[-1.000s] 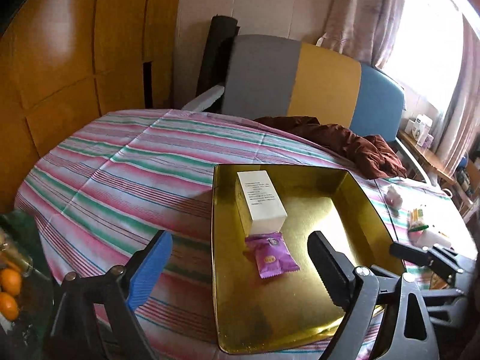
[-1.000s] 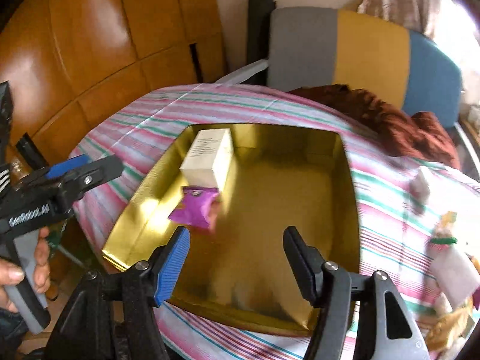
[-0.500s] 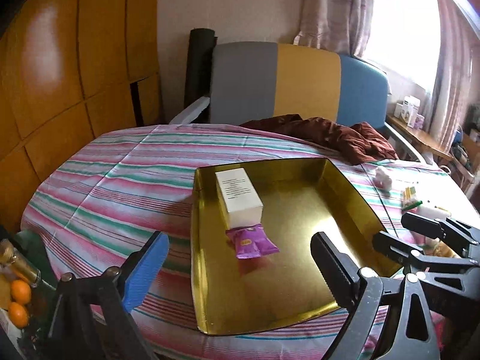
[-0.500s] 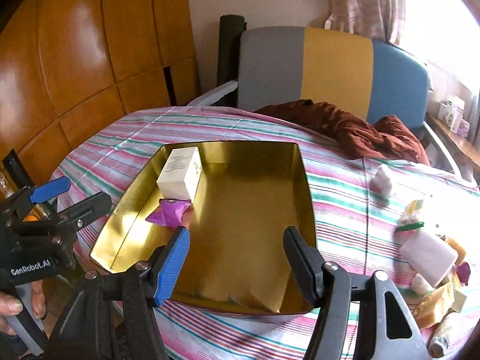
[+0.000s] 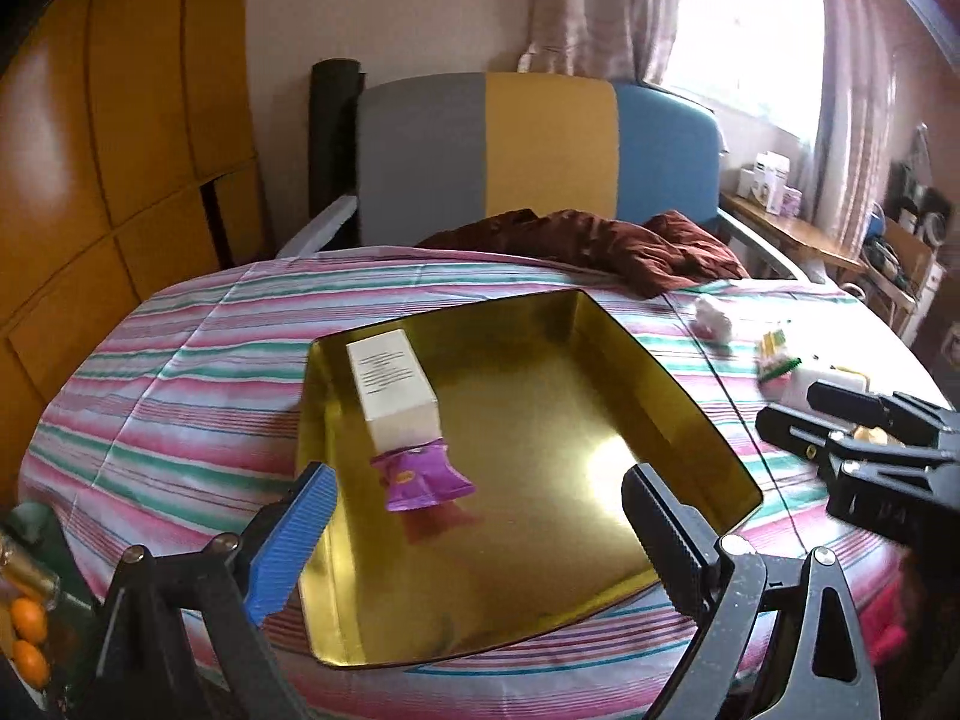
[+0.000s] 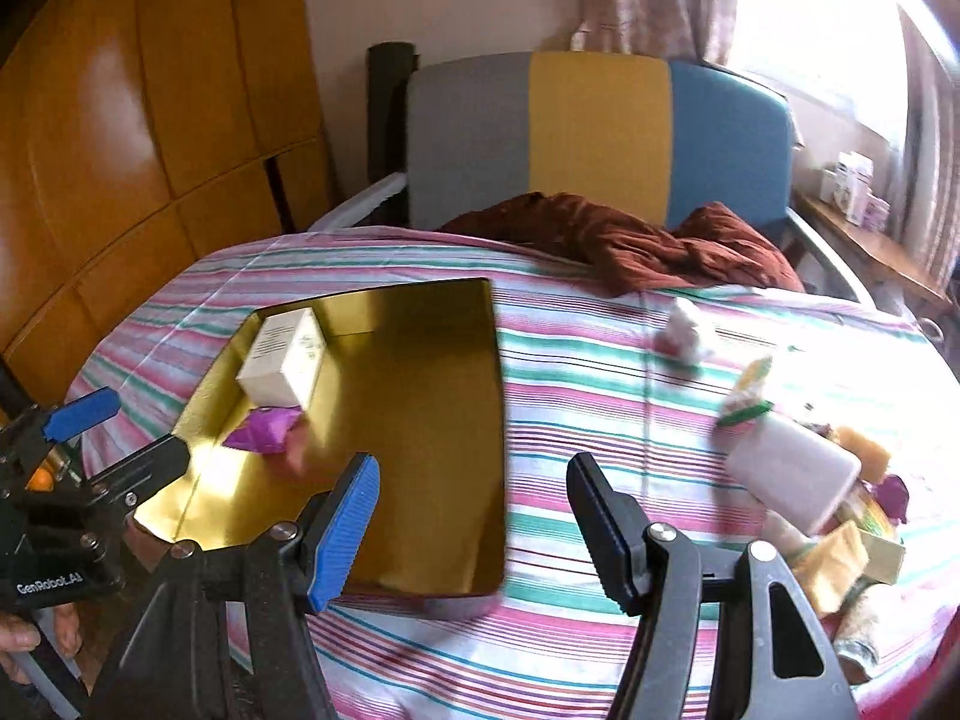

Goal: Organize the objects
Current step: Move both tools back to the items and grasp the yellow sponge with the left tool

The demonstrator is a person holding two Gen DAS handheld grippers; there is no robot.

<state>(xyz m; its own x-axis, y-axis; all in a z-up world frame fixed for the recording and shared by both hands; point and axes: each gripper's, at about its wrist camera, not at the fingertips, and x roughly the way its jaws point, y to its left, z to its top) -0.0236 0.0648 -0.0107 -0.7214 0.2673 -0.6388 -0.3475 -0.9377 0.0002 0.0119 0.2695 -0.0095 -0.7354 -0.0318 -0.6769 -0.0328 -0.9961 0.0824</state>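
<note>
Both the left gripper (image 5: 474, 534) and right gripper (image 6: 474, 516) stand half open and empty, the shiny golden metal tray (image 5: 678, 396) with a white cardboard box (image 5: 393, 384) ahead of their fingers.

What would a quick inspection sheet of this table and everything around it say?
Surface: striped tablecloth, round table.
Job's things: gold tray holding white box and purple packet.
Clutter: loose pile of packets and a white bottle to the tray's right; brown cloth at the far edge.
Grippers: left gripper and right gripper both open, empty.
Cables: nothing seen.
Surroundings: tricolour chair, wooden panels, bright window.
</note>
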